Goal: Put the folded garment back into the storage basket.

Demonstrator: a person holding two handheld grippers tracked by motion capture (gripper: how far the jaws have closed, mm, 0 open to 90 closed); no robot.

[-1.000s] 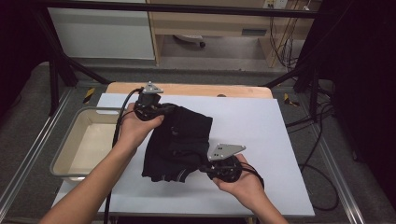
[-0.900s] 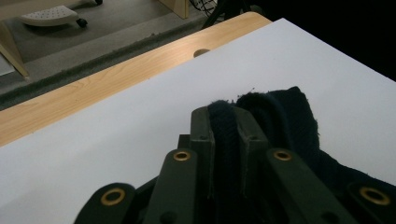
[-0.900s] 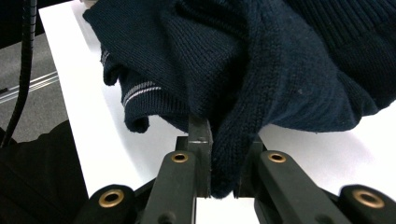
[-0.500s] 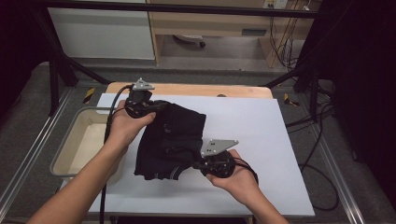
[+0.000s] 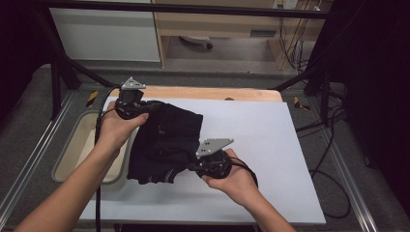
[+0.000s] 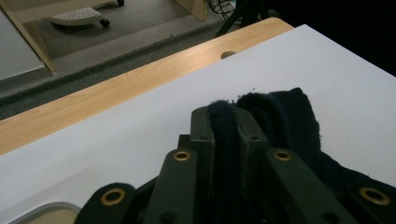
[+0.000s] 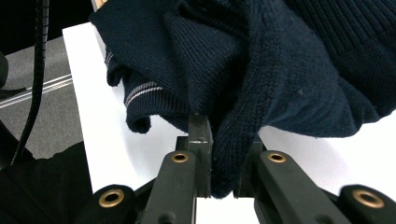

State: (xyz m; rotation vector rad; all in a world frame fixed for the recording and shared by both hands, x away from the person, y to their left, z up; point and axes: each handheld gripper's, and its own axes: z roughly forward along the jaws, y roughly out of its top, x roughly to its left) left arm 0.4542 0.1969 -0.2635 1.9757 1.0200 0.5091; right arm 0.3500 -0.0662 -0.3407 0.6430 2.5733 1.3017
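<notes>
**A:** So what's going on here? The white table top (image 5: 251,145) is taking up most of the high view, a wooden strip (image 5: 203,93) is running along its far edge, and a shallow beige tray (image 5: 72,159) is sitting off its left side.

**B:** Yeah, and the dark navy knit sweater (image 5: 167,140) is lying bunched on the left half of the white surface, right next to that tray. Looks to me like the person is in the middle of spreading or folding it.

**A:** Are both grippers actually holding it?

**B:** Yep. The left gripper (image 6: 226,128) is clamping a thick fold at the sweater's far corner, jaws squeezed down on the knit. The right gripper (image 7: 224,154) is doing the same at the near edge, pinching a hanging fold tight between its jaws. A striped cuff (image 7: 140,93) is dangling just to one side of that.

**A:** Any tips for this step?

**B:** I'd say both hands should be moving together at matched height, keeping the fabric lightly taut between them so it's opening out instead of dragging. I'd also be watching that loose cuff, since it could be tucking under, and keeping the cloth over the white surface so it isn't slipping into the tray.
</notes>
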